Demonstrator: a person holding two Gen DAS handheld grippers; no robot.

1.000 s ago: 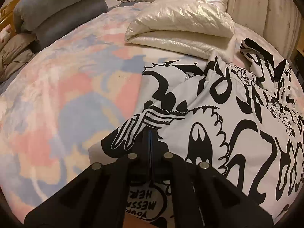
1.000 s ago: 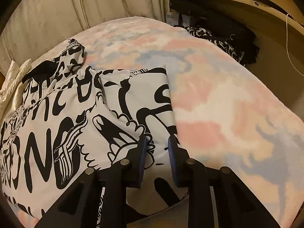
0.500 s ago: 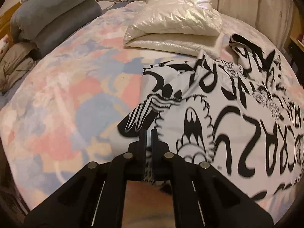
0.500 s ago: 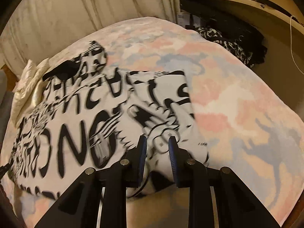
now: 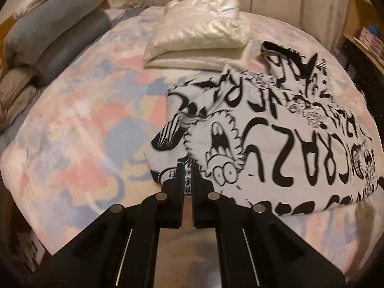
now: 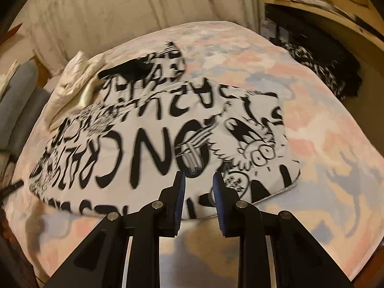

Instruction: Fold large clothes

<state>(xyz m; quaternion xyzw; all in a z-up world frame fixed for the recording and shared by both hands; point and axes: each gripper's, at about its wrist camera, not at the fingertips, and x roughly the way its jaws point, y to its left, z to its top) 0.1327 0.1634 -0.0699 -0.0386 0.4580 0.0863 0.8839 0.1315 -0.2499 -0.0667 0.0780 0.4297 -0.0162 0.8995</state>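
Observation:
A large white garment with black cartoon lettering [image 5: 276,144] lies on the pastel patterned bed cover [image 5: 72,132], with both sleeves folded in over its body. It also shows in the right wrist view [image 6: 156,148]. My left gripper [image 5: 188,170] hangs above the garment's near left edge with a narrow gap between its jaws and nothing in them. My right gripper [image 6: 199,180] is open and empty above the garment's near hem.
A folded cream puffy quilt [image 5: 201,31] lies at the far side of the bed, touching the garment's hood end. Grey pillows [image 5: 55,31] are stacked at the left. A wooden shelf [image 6: 324,7] with dark clothes [image 6: 324,67] under it stands at the right.
Both grippers have lifted and pulled back from the garment. The left gripper has let go of the sleeve edge it was shut on; its jaws stand slightly apart. The right stays open.

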